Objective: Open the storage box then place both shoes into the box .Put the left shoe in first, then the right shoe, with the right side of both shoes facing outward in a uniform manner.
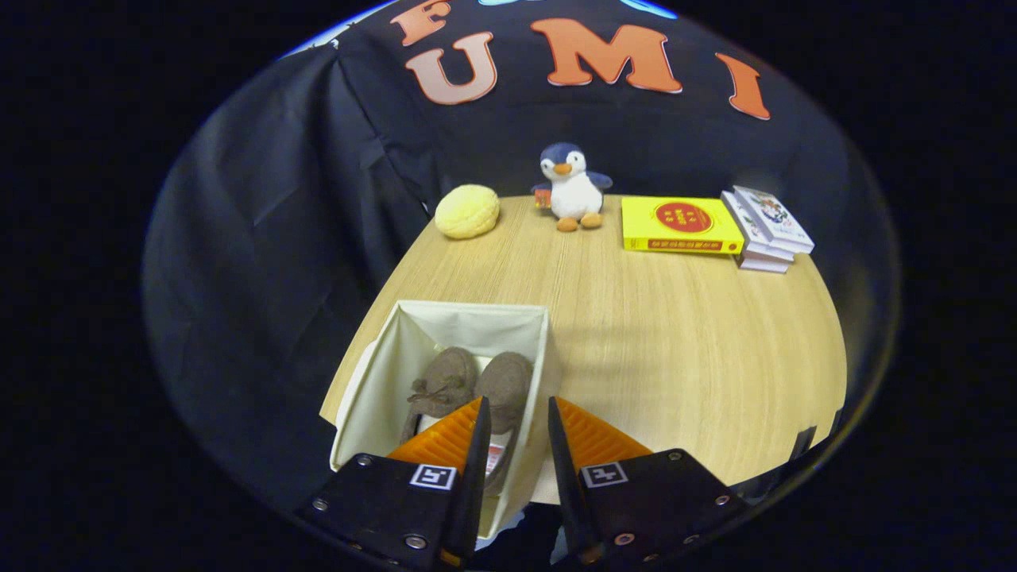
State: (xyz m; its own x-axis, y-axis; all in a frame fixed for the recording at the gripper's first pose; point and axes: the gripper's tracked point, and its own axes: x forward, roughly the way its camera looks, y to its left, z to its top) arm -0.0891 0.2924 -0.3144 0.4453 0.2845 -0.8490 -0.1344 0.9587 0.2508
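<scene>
An open cream fabric storage box [381,373] stands on the near left part of the wooden table [675,334]. Two brown shoes lie inside it side by side, toes pointing away from me: the left-hand shoe [441,381] has a bow, and the right-hand shoe [508,377] lies against the box's right wall. My gripper [516,409] hovers over the box's near right corner. Its fingers stand a narrow gap apart, and the right-hand shoe's heel and the box wall show in that gap. Neither finger visibly presses on anything.
At the table's far edge sit a yellow bun-shaped cushion [467,210], a plush penguin [570,189], a yellow book [679,225] and a small stack of books [767,229]. Bare tabletop stretches to the right of the box.
</scene>
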